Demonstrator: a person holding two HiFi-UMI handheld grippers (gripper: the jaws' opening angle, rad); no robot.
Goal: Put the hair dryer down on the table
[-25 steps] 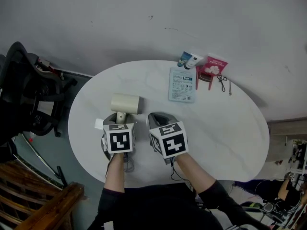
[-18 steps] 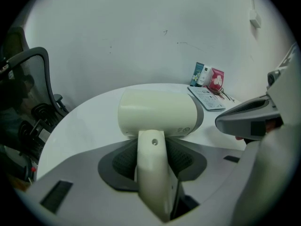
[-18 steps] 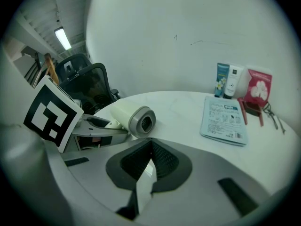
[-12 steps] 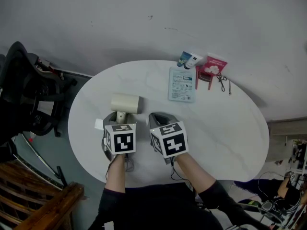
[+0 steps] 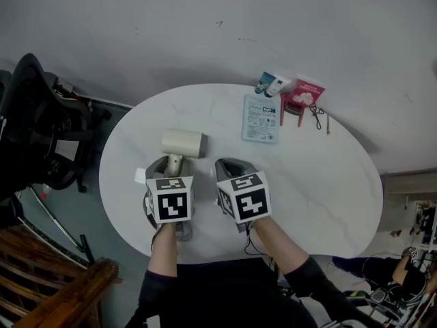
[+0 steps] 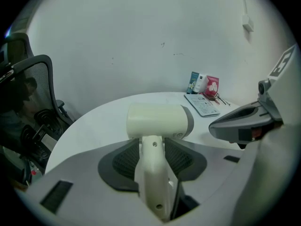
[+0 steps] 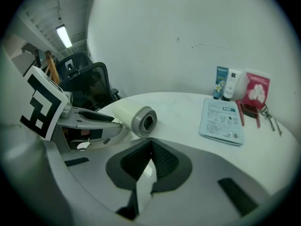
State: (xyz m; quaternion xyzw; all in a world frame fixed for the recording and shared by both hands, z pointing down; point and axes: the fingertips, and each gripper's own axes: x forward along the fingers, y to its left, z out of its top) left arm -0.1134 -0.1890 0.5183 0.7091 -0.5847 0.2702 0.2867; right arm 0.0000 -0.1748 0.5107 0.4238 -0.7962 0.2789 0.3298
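left gripper [image 6: 153, 160]: jaws wide, handle of hair dryer [image 6: 159, 121] loose between them
right gripper [image 7: 150, 163]: closed, empty
next: we back straight out along the handle

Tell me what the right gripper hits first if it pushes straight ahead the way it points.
Probably the grey nozzle end of the cream hair dryer, lying just ahead of the right gripper; it might slip past.

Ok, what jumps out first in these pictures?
The cream hair dryer lies on the white oval table, its handle between the left tool's spread jaws. At the table's far edge sit a pale blue packet, two tubes and a red pack.
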